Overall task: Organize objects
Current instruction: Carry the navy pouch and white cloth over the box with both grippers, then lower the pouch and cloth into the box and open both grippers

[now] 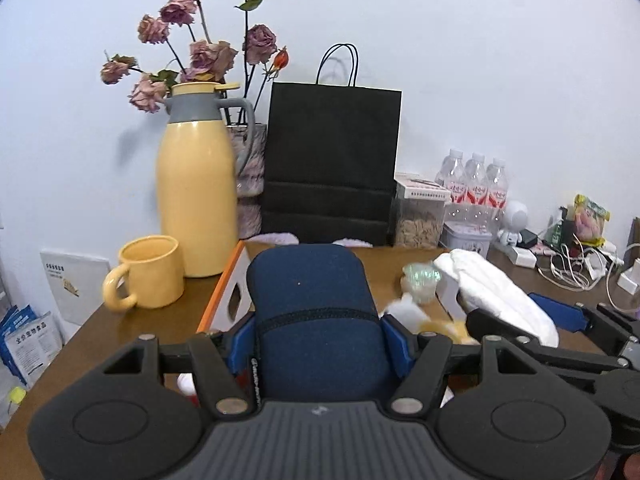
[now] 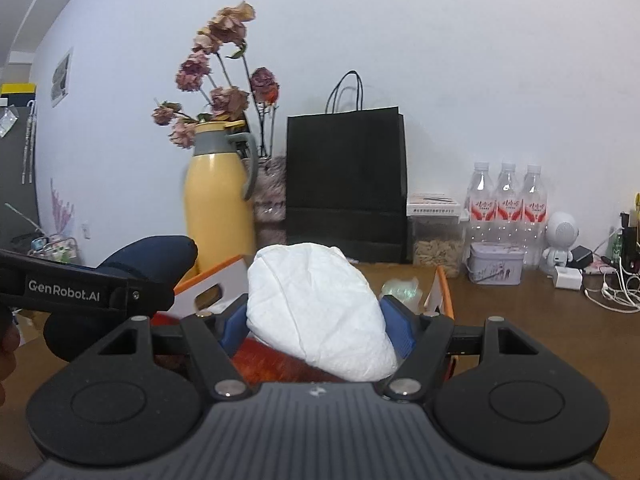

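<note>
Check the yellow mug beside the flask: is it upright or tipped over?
Upright. The yellow mug stands on its base on the table with its open mouth facing up, handle out to the side, next to the yellow flask.

- Brown table [image 1: 132, 332], against the wall.
- Jug [image 1: 196, 196]: mug [image 1: 150, 272] in front of it, black bag [image 1: 332, 164] to its right.
- Farther right of the jug: bottles [image 1: 476, 180], tin [image 1: 466, 238], cables [image 1: 576, 272].

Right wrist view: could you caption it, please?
Right gripper holding a white padded bundle above an orange-rimmed bin.
</note>
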`<state>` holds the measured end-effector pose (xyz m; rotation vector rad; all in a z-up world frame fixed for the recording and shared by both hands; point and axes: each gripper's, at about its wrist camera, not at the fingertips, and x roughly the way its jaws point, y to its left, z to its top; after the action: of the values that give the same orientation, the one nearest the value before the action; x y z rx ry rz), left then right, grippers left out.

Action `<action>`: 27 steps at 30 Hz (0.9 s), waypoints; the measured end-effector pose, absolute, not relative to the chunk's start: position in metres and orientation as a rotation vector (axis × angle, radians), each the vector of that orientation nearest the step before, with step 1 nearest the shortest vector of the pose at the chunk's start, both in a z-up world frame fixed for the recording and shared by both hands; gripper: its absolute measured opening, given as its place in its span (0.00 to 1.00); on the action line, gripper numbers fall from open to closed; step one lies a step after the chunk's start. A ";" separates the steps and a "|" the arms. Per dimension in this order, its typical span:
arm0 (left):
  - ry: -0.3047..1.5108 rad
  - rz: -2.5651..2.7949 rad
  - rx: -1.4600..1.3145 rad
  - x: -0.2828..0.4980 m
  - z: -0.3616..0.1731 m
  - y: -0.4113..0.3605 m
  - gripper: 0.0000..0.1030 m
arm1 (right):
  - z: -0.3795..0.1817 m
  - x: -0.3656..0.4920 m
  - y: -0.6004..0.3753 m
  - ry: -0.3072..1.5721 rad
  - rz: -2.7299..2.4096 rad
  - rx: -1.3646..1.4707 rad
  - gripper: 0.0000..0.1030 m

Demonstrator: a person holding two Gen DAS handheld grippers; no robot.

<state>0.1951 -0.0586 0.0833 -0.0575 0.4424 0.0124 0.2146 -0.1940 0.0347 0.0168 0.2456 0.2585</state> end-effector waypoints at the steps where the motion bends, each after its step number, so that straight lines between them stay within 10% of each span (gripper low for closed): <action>1: 0.447 0.018 -0.074 0.204 0.084 -0.059 0.62 | 0.036 0.224 -0.194 0.253 0.256 0.018 0.68; 21: 0.453 -0.015 -0.035 0.341 0.061 -0.062 0.65 | 0.014 0.354 -0.197 0.361 0.171 -0.031 0.71; 24: 0.456 -0.007 -0.025 0.347 0.056 -0.061 0.93 | 0.009 0.364 -0.195 0.400 0.178 -0.057 1.00; 27: 0.437 0.015 -0.020 0.346 0.054 -0.057 1.00 | 0.007 0.362 -0.195 0.398 0.185 -0.064 1.00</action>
<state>0.3462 -0.0568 0.0539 -0.0198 0.4373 0.0149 0.3623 -0.1950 0.0067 -0.0638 0.3981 0.1850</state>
